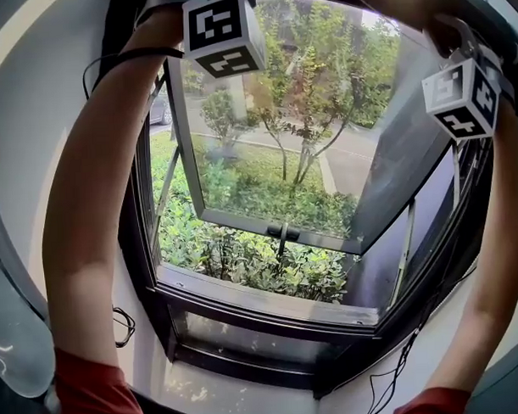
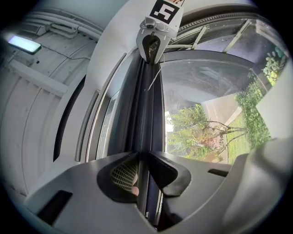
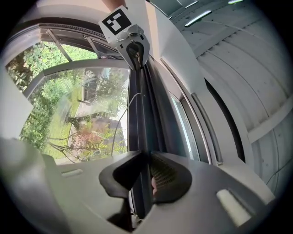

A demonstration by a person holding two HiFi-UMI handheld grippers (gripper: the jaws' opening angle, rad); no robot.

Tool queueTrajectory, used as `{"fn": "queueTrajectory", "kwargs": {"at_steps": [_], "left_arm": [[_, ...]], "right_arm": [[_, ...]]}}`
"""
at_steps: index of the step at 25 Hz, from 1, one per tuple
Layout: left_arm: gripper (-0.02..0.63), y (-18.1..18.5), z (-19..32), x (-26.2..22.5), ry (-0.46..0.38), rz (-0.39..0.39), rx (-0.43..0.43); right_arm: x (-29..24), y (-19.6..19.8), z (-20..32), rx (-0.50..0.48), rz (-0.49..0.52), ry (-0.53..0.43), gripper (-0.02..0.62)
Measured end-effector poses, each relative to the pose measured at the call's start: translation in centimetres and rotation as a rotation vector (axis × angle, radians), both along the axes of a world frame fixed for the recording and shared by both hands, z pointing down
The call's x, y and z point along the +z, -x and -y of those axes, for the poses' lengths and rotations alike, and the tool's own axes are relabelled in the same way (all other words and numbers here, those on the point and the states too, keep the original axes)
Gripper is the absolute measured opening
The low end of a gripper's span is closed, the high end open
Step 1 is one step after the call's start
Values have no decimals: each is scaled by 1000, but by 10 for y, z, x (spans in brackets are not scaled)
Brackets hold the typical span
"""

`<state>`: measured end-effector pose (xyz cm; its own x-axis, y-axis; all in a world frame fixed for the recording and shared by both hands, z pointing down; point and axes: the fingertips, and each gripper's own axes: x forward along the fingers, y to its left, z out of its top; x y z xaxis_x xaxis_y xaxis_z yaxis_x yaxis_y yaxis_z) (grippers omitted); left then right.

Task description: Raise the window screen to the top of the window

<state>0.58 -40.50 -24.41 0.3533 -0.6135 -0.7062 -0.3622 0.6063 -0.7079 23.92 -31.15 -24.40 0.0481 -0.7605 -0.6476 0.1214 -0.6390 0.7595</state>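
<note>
The window screen's dark pull bar (image 2: 147,105) is grasped at both ends. The jaws of the left gripper (image 2: 143,157) are seen clenched on its thin edge, and the jaws of the right gripper (image 3: 145,157) are closed on it in the same way. The bar runs straight from one gripper to the other. It is held high, close against the dark window frame (image 1: 271,305) near its top edge, beside the white wall. In the head view both arms are raised, and the marker cubes are shown at the upper left and upper right corners of the opening. Below them the glazed sash (image 1: 281,225) is tilted outward, and green shrubs (image 1: 244,258) are seen beyond the sill.
</note>
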Motion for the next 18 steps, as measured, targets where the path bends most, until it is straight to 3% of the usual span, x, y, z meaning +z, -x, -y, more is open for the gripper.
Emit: {"fn": "queueTrajectory", "kwargs": {"at_steps": [11,18], "left_arm": [[64,2,0,0,33,-2,11],[64,4,-3,21,81,-32,81]], "right_arm": [[-4,4,0,24,20,-6,74],[4,6,-17,-95,82,-23,77]]}}
